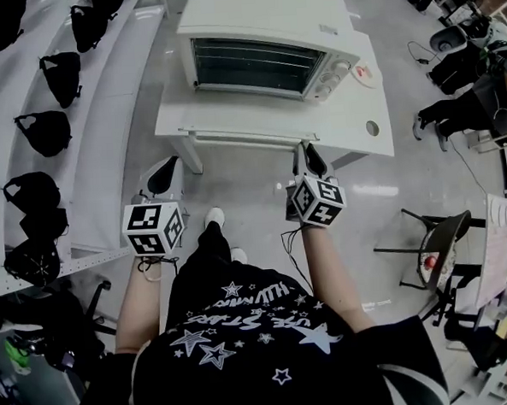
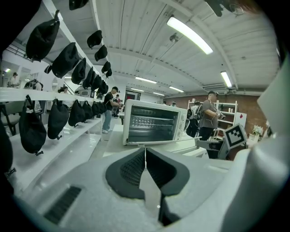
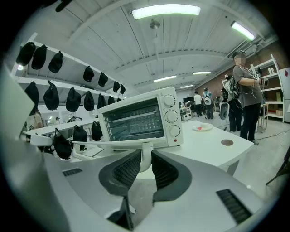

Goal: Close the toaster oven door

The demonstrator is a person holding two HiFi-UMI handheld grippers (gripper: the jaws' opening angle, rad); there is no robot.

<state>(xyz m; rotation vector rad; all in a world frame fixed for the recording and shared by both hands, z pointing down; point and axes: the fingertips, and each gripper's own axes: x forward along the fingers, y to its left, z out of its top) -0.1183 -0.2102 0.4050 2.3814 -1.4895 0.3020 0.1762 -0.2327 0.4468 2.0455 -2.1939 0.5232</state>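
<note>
At the front edge of the white table (image 1: 364, 113), the toaster oven (image 1: 265, 47) stands with its door (image 3: 90, 144) dropped open and lying level, pointing toward the person. The right gripper view shows the door only edge-on, as a thin slab, so its glass cannot be made out. The right gripper (image 3: 145, 156) has its jaws drawn in narrow on a white post of the door's handle (image 3: 144, 159), with the ribbed pads against it on both sides. Most of the handle is hidden behind the jaws. From the head view, that gripper's tips overlap the door's front edge and the contact itself is covered.

The left gripper (image 2: 145, 154) hangs low beside the table's near left corner, its jaws pressed together with nothing between them.

A small plate (image 1: 366, 75) sits on the table to the right of the oven, its contents too small to tell. The person's black star-printed shirt (image 1: 253, 343) fills the bottom of the head view. White shelves (image 1: 103, 121) carrying black caps (image 1: 44, 131) run along the left. A chair (image 1: 436, 246) stands to the right, and people stand farther back under strip lights (image 3: 165, 11).
</note>
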